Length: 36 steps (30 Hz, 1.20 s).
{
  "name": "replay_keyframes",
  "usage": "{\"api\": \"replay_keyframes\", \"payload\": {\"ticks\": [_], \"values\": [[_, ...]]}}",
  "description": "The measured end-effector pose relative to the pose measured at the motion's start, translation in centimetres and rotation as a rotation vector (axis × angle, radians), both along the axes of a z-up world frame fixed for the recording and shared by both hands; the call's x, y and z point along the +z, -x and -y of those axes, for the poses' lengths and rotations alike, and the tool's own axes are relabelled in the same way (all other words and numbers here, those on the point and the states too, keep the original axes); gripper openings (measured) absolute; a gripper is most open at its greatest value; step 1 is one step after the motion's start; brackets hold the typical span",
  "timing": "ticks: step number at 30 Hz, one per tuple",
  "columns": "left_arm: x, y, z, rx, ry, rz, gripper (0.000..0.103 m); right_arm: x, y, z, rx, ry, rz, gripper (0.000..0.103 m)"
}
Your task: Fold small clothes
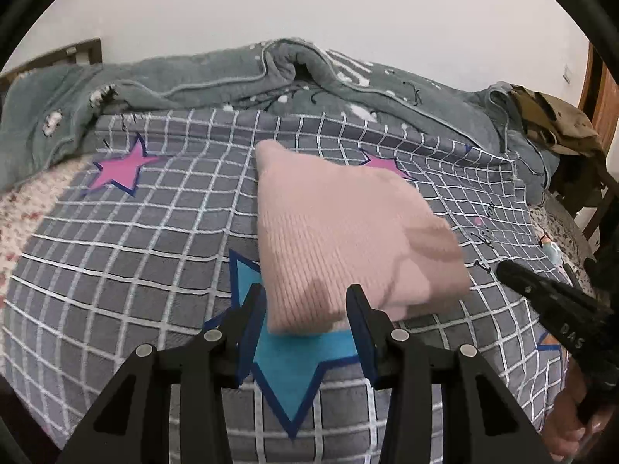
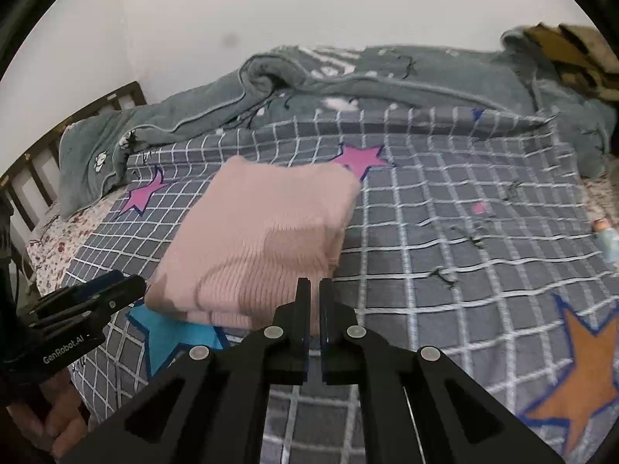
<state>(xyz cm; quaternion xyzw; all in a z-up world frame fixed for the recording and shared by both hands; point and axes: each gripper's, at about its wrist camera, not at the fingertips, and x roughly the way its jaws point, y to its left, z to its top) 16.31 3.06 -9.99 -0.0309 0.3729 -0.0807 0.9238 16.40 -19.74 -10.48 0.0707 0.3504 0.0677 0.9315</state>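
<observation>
The folded pink knitted garment hides part of the blue star print; the brown-olive cloth heap is blurred and cut by the picture's edge

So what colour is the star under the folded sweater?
Light blue with a dark blue edge. The star peeks out beneath the pink sweater, clearest in the left wrist view.

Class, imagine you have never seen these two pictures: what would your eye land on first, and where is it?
First, the folded pink knitted garment lying mid-bed on the grey checked sheet, its near edge over a turquoise star. Next, the left gripper, jaws open just before the garment's near edge, and the right gripper, jaws nearly shut. Behind, a rumpled grey-green blanket lies along the wall.
</observation>
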Motion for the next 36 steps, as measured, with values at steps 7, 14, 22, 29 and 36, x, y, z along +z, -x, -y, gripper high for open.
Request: {"api": "replay_keyframes", "payload": {"ticks": [7,14,22,29,36], "values": [[3.8,4.4,0.5,0.042,-0.087,0.073,0.064,3.6,5.6,1.5,-0.049,0.046,0.077,0.047],[6.8,9.8,1.2,0.037,-0.118,0.139,0.065,6.3,11.2,3.1,-0.096,0.051,0.114,0.057],[9.0,15.6,2.1,0.038,-0.155,0.202,0.069,7.3,17.0,4.9,-0.116,0.025,0.153,0.093],[10.6,18.9,2.3,0.048,-0.151,0.248,0.089,8.7,20.3,4.5,-0.139,0.108,0.154,0.098],[10.5,19.5,1.7,0.079,-0.149,0.240,0.090,8.8,21.5,4.2,-0.150,0.139,0.160,0.098]]}}
